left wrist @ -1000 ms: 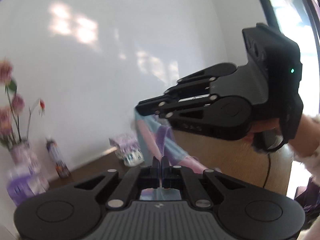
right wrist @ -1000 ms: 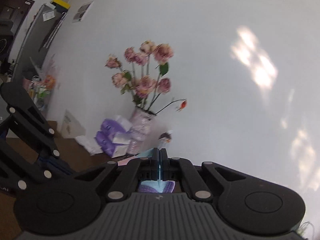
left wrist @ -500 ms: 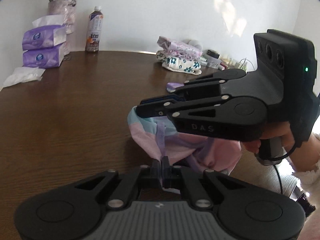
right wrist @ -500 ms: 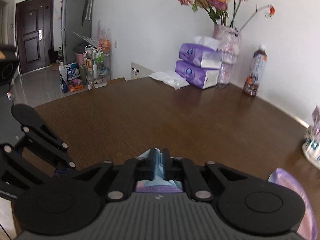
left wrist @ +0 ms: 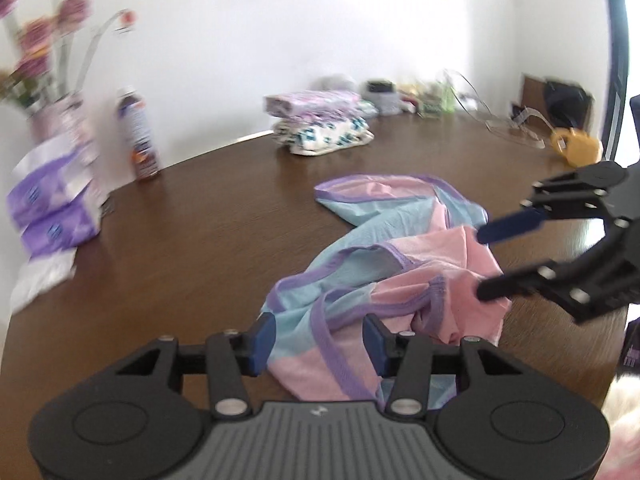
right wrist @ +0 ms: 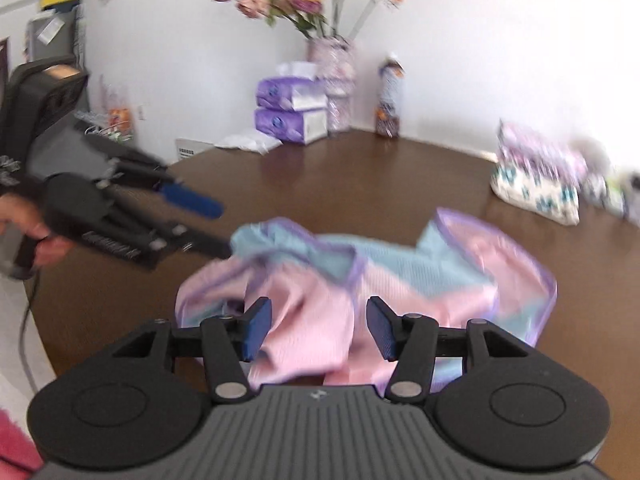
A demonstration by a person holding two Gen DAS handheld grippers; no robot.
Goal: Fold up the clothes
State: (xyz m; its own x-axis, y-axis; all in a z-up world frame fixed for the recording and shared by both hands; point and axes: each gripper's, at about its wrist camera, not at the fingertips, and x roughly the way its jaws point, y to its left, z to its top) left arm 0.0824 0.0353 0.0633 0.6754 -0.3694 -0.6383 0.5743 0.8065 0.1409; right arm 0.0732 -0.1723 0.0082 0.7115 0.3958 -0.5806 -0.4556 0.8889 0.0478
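A crumpled pink-and-blue garment (left wrist: pixel 396 264) lies on the brown table (left wrist: pixel 192 248) (seemingly for spreading), left gripper (left wrist: pixel 318 340) at six o'clock, right gripper (left wrist: pixel 484 264) at three, both spread wide, empty.

White walls (left wrist: pixel 320 20); dark brown wooden table (left wrist: pixel 192 240); bright window (left wrist: pixel 632 60) at 2 o'clock, grey cabinet (right wrist: pixel 52 28) at 10 o'clock.

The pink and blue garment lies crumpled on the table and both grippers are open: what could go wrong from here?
1. The garment is bunched, so a hand-held gripper may pinch several layers and fold it crooked.
2. It lies near the table edge; a pull toward the person could drag it off.
3. The left hand-held gripper and right hand-held gripper work close together and might collide.
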